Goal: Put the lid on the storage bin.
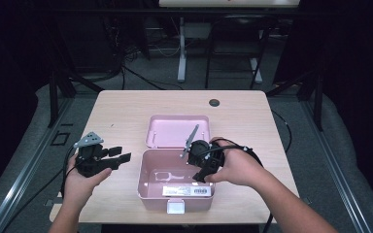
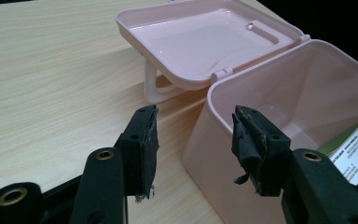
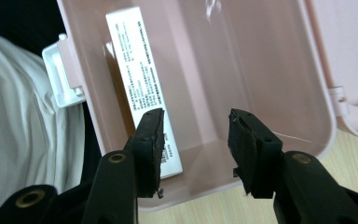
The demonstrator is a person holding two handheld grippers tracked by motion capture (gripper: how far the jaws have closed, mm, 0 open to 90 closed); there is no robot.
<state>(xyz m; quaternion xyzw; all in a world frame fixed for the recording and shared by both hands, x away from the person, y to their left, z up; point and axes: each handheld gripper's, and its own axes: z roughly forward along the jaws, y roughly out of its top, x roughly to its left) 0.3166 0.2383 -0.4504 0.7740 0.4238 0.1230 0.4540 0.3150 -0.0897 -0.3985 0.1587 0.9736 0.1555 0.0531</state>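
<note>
Pink box (image 1: pixel 175 187) sits lower centre of the counter (image 1: pixel 116 111), lid flung back for access. White carton (image 3: pixel 142 88) lies inside. Right tool (image 3: pixel 196 144) hovers over it, jaws apart; left tool (image 2: pixel 196 140) apart, empty, at the box's corner.

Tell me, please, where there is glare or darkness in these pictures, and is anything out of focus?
High view: dark surroundings, lit table. Left gripper view: glare on the open lid of the pink box. Right gripper view: sharp print on the white carton, soft white cloth at the left.
</note>
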